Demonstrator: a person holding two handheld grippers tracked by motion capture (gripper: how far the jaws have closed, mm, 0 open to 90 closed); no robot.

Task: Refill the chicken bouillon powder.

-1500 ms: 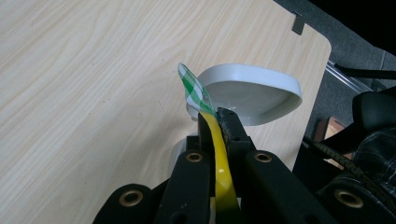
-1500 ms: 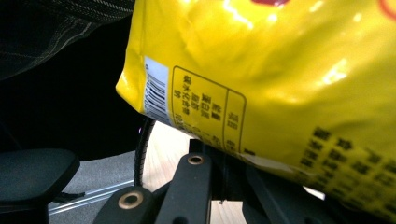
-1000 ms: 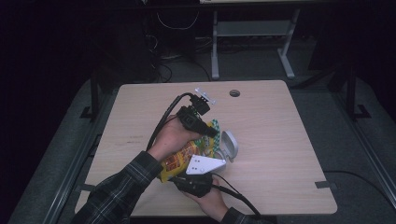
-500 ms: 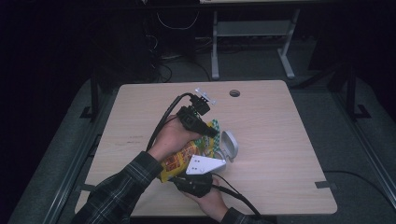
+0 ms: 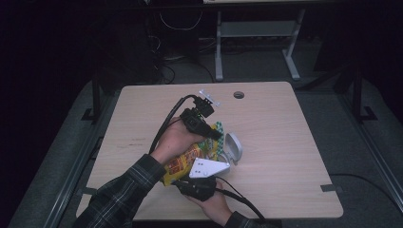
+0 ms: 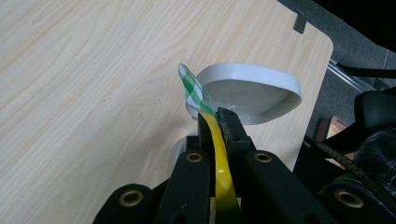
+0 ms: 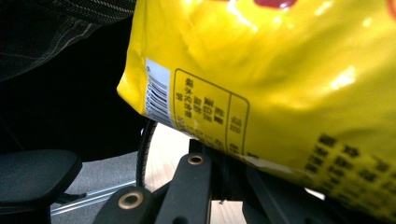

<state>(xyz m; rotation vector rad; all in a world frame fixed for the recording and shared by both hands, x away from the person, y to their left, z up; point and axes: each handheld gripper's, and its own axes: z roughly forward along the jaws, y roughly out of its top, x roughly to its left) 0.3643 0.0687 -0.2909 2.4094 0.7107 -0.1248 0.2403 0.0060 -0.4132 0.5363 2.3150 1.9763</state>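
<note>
Both clamped tight on the yellow snack bag (image 5: 187, 161), left hand-held gripper (image 6: 215, 122) pinching its green-checked top, right hand-held gripper (image 7: 223, 163) its bottom edge, near the bench's (image 5: 285, 123) front edge.

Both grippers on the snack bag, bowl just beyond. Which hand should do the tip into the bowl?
Probably left. The left gripper is shut on the bag's green-checked top edge, right at the grey bowl. The right gripper clamps the bag's bottom end, on the side away from the bowl, so it suits lifting rather than aiming.

The yellow snack bag (image 7: 280, 84) is showing a barcode on a white patch and boxed columns of small black East Asian print, too blurred to be read; no brand name is coming through legibly.
</note>
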